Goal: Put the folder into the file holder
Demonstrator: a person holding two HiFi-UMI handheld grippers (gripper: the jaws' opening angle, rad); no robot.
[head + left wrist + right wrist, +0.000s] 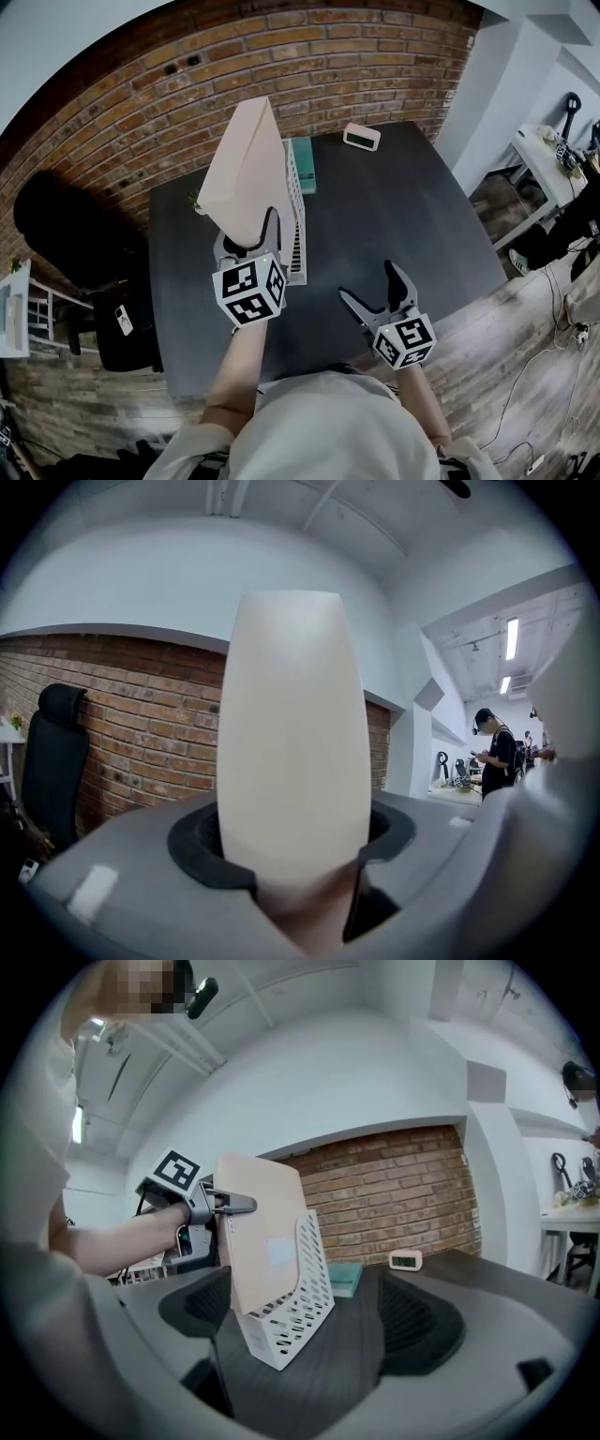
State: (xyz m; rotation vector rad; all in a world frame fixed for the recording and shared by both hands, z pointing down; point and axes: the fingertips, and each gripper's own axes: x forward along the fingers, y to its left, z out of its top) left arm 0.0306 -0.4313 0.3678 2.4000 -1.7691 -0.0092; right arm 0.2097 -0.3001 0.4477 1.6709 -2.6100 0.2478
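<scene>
Folder: the tall pale pink card folder (246,173) leans, its bottom inside the white plastic file holder with holes (296,225) on the dark bench (403,216).
Left gripper (247,240): jaws squeeze the folder's near edge.
Right gripper (367,279): jaws open, holding nothing.
Do it well: stand the folder straight, push it down slowly, then let go.

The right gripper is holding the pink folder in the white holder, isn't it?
Not quite: the left gripper holds the pink folder in the white holder. The right gripper is open with nothing in it, as the head view shows.
</scene>
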